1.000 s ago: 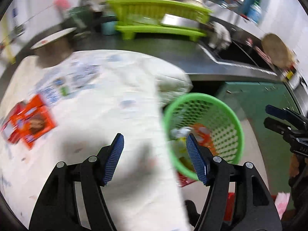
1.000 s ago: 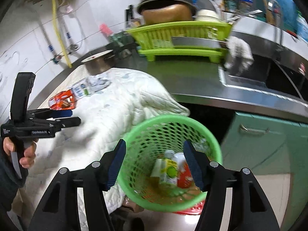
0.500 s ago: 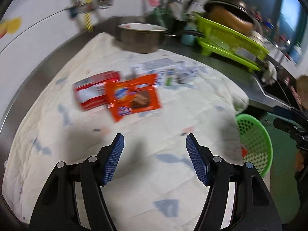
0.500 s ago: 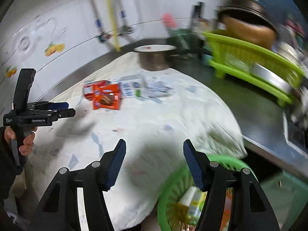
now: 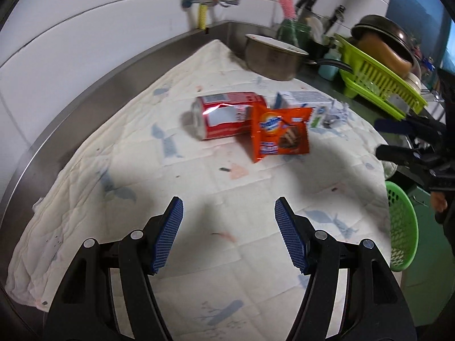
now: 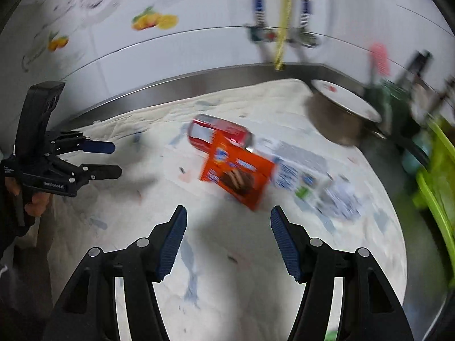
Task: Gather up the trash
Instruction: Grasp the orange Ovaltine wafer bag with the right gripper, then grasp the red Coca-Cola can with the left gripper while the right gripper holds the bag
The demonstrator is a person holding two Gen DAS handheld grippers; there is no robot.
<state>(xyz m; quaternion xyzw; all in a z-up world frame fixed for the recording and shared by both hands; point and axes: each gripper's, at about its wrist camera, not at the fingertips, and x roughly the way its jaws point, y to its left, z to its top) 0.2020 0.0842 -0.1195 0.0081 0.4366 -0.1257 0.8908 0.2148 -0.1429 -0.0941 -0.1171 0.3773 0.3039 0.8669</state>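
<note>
Grippers first: left gripper (image 5: 226,234) and right gripper (image 6: 229,240) both hover over the quilted cloth (image 5: 113,176), jaws apart, nothing between the pads. Near cloth is bare, only stains and printed marks. Further out, a cluster of trash sits mid-cloth: orange snack wrapper (image 5: 280,133) on top, leaning on a red soda can (image 5: 227,116) lying on its side, with a white-blue carton (image 5: 307,102) just behind and a crumpled clear wrapper (image 5: 337,113) beside it, probably plastic, too blurred to be sure. Green mesh basket (image 5: 401,227) hangs off the cloth's right edge below counter level; its contents don't show here. Judgement: four pieces left to collect, none in hand, so this round is at the reach stage. Room: open cloth between jaws and cluster, clear approach. Steel pot (image 5: 273,56) stands beyond the trash, touching the cloth's far end; green dish rack (image 5: 378,82) further right. Counter's raised steel lip runs along the left.
</note>
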